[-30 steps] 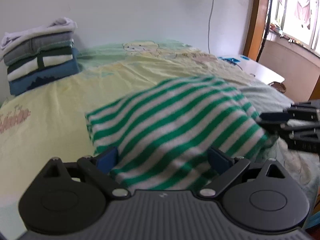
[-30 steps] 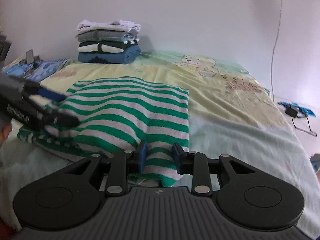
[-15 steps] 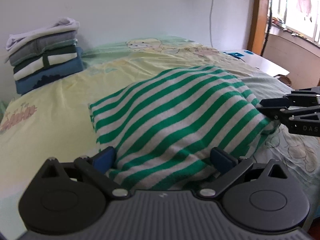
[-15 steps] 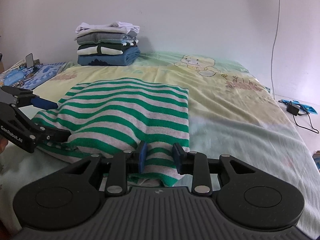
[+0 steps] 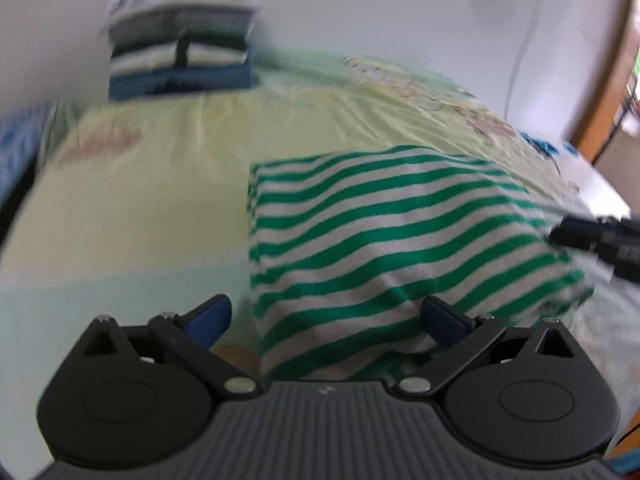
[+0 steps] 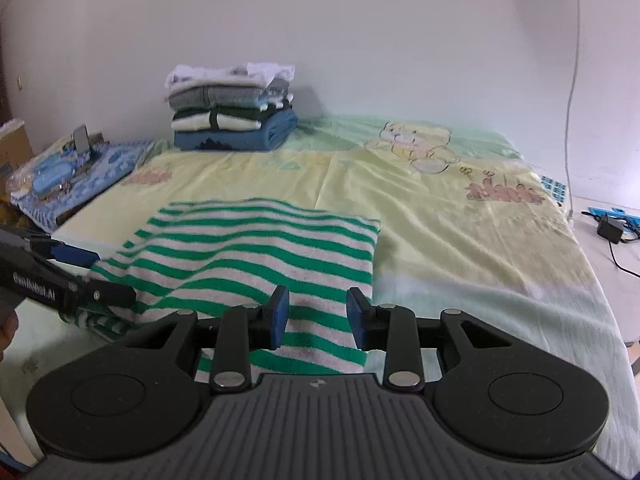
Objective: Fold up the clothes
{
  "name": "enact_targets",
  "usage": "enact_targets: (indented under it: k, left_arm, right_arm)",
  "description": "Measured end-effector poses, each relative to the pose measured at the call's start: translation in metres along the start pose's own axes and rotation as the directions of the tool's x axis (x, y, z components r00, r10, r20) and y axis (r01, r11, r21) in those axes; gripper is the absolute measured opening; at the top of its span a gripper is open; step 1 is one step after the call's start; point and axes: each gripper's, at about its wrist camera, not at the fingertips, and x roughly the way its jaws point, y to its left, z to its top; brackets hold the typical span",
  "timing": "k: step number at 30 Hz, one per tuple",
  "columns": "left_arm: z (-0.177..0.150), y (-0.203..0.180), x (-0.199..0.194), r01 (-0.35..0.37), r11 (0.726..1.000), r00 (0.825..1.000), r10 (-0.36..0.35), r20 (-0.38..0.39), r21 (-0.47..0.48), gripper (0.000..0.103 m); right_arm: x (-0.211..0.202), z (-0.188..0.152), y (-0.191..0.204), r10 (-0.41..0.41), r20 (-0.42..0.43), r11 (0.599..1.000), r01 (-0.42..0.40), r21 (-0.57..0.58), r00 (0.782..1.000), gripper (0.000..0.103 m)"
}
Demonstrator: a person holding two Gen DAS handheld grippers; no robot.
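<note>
Both pairs of fingers stand apart with nothing pinched between them. The left gripper (image 5: 326,320) has its blue pads spread wide, one just off the striped shirt's side edge over the sheet, the other against the cloth. The right gripper (image 6: 318,314) holds its blue pads (image 6: 279,312) at a narrower gap above the shirt's near hem; the fabric lies flat below them and is not gathered up into the gap, so I read that pair as released too.

The green-and-white striped shirt (image 6: 256,256) lies folded into a rough rectangle near the front edge of the bed (image 6: 460,232), on the yellow and pale green cartoon sheet, well apart from everything else. It bulges slightly in the middle, and a little cloth sticks out at its near-left corner by the left gripper. The two grippers flank it from opposite sides, which looks like the stance for either pressing the fold flat or sliding under the bundle to lift it whole.

At the far-left corner of the bed, against the wall, sits a stack of folded clothes (image 6: 232,112), white on top and blue at the bottom. That is probably where this one is meant to go. A blue patterned cloth with small clutter (image 6: 76,168) lies along the left edge, and a charger with its cable (image 6: 610,230) rests on the surface past the right edge, out of the way. The left wrist view is blurred, so finer contact there I cannot tell.
</note>
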Motion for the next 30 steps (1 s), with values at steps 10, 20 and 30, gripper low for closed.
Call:
enact_targets:
  k: [10,20,30]
  left_arm:
    - [0.018,-0.022,0.018,-0.101,0.990,0.992,0.092,-0.090,-0.096,0.102]
    - [0.023,-0.028,0.030,-0.160,0.982,0.980,0.146,-0.135,-0.100,0.102]
    - [0.028,-0.023,0.036,-0.126,0.990,0.980,0.113,-0.163,-0.069,0.102]
  right_arm:
    - [0.009,-0.014,-0.002,0.058,-0.049,0.995,-0.062,-0.084,0.997,0.036]
    - [0.006,-0.017,-0.006,0.075,-0.040,0.993,-0.079,-0.093,0.996,0.036]
    - [0.001,-0.012,-0.008,0.028,-0.062,0.999,-0.026,0.035,0.998,0.046]
